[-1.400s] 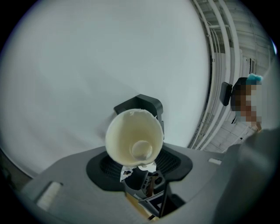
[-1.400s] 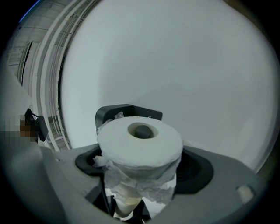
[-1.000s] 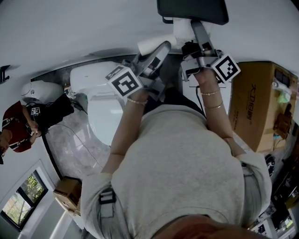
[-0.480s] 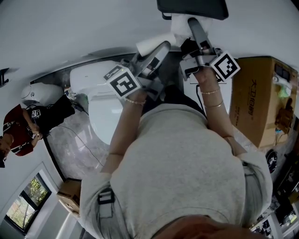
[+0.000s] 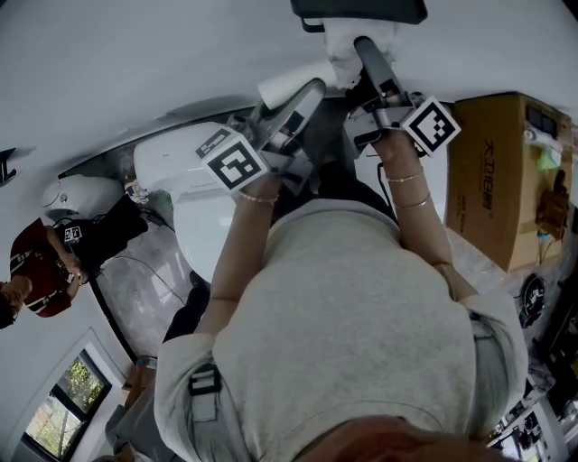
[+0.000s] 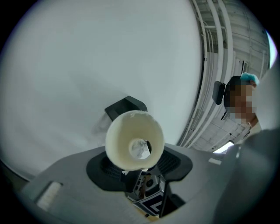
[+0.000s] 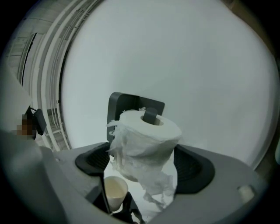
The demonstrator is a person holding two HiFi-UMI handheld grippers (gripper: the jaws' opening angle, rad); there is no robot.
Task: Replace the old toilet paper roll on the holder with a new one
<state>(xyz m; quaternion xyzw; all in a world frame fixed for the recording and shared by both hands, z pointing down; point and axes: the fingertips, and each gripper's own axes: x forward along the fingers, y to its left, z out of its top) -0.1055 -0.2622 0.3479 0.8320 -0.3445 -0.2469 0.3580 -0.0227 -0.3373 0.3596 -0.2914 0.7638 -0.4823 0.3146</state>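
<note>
The dark wall holder sits at the top of the head view. A new white toilet paper roll is threaded on the holder's dark peg, with loose torn paper hanging below it. My right gripper is shut on this roll, one pad on each side. My left gripper is shut on the old cream cardboard tube, seen end-on just below the holder. The tube also shows low in the right gripper view. In the head view the left gripper stays below and left of the right gripper.
A white toilet stands at the left and a large cardboard box at the right. A person in red is near the left edge. A window shows at the bottom left. White wall fills the space around the holder.
Both grippers and the holder sit slightly higher in the head view, the right one with its roll closer to the holder. Neither grip has changed.
</note>
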